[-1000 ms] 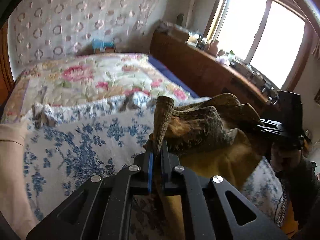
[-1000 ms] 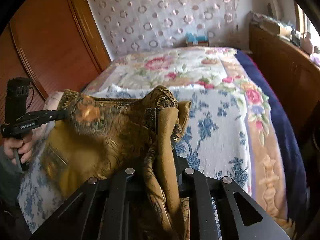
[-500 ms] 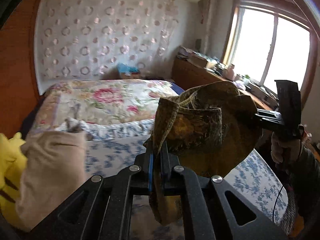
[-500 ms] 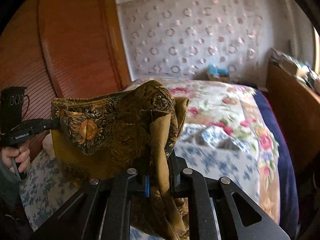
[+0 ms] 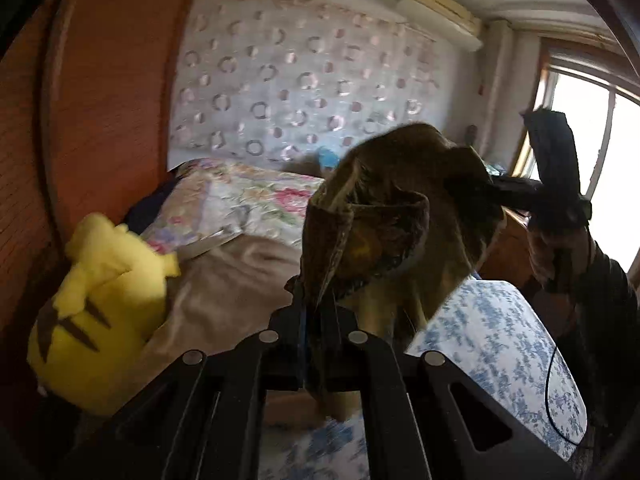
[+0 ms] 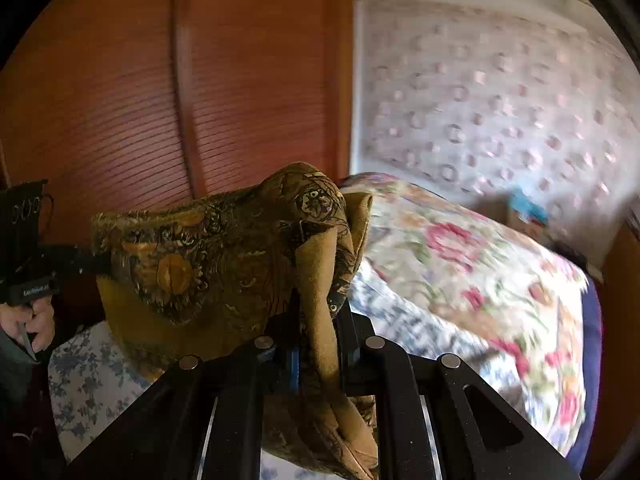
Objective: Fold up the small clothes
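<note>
While the left gripper (image 5: 316, 312) is clamped on one edge of the brown patterned garment (image 5: 400, 224), the right gripper (image 6: 320, 332) is clamped on a bunched fold at the opposite edge. Between both tools the garment hangs slack in the air, above the blue floral sheet (image 5: 496, 344). A yellow plush toy (image 5: 100, 296) and a beige cloth (image 5: 232, 280) lie on the bed beside the wooden wardrobe (image 6: 160, 100).

You see a mustard, brown-patterned cloth (image 6: 224, 256), a blue-flowered white sheet (image 5: 504, 344), and a yellow plush toy (image 5: 100, 312).
</note>
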Demonstrator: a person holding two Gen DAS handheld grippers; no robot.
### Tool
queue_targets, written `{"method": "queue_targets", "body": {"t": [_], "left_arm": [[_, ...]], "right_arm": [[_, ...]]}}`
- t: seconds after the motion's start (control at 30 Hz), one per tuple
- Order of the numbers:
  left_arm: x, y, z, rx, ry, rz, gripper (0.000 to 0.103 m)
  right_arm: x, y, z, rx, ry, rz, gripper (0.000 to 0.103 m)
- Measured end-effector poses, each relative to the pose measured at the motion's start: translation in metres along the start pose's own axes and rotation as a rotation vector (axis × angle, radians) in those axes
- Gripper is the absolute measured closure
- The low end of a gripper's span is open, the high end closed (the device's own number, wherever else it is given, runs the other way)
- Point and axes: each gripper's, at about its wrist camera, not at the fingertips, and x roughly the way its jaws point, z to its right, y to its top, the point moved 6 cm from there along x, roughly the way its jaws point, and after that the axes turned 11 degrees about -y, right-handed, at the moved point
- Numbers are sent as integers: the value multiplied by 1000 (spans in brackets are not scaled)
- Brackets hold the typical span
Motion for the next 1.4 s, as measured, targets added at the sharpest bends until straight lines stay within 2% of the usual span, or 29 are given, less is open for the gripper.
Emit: {"method": "queue_targets", "body": {"t": [0.2, 0.33, 0.5, 0.6, 0.63, 0.67, 0.7, 0.77, 0.9, 0.97, 1.03, 1.13, 1.23, 1.3, 1.4], "left_arm": [[-9, -27, -36, -65, 85, -20, 97], [-9, -41, -50, -92, 124, -44, 97], [-6, -58, -68, -127, 172, -76, 97], [-9, -58, -70, -113, 183, -77, 97], [-10, -58, -70, -105, 188, -79, 97], [-11, -57, -69, -96, 192, -79, 93], [-13, -56, -68, -86, 194, -75, 89], [-16, -53, -65, -76, 187, -62, 71], [-19, -46, -58, -48, 178, -38, 54], [-18, -43, -52, -26, 182, -38, 29], [-18, -39, -43, -5, 168, -27, 21], [-17, -34, -28, 29, 158, -13, 16], [-15, -32, -14, 56, 178, -6, 16], [-13, -33, -5, 58, 164, -3, 16], [-10, -37, 10, 71, 149, -6, 16]], "right_arm": [[72, 48, -28, -146, 61, -38, 90], [117, 66, -52, -203, 95, -51, 90], [161, 75, -66, -172, 90, -74, 87], [171, 78, -68, -92, 74, -81, 68], [173, 79, -63, -65, 62, -78, 56], [160, 76, -73, -53, 53, -71, 51], [157, 74, -72, -48, 51, -63, 51], [155, 69, -72, -54, 42, -58, 50], [140, 48, -84, -35, 38, -66, 50], [126, 33, -88, -17, 34, -69, 50], [115, 22, -88, 4, 28, -74, 50], [87, 2, -85, 41, 16, -74, 50], [60, -16, -83, 84, -8, -63, 50], [44, -25, -85, 108, -22, -57, 50], [16, -45, -88, 128, -54, -48, 38]]}}
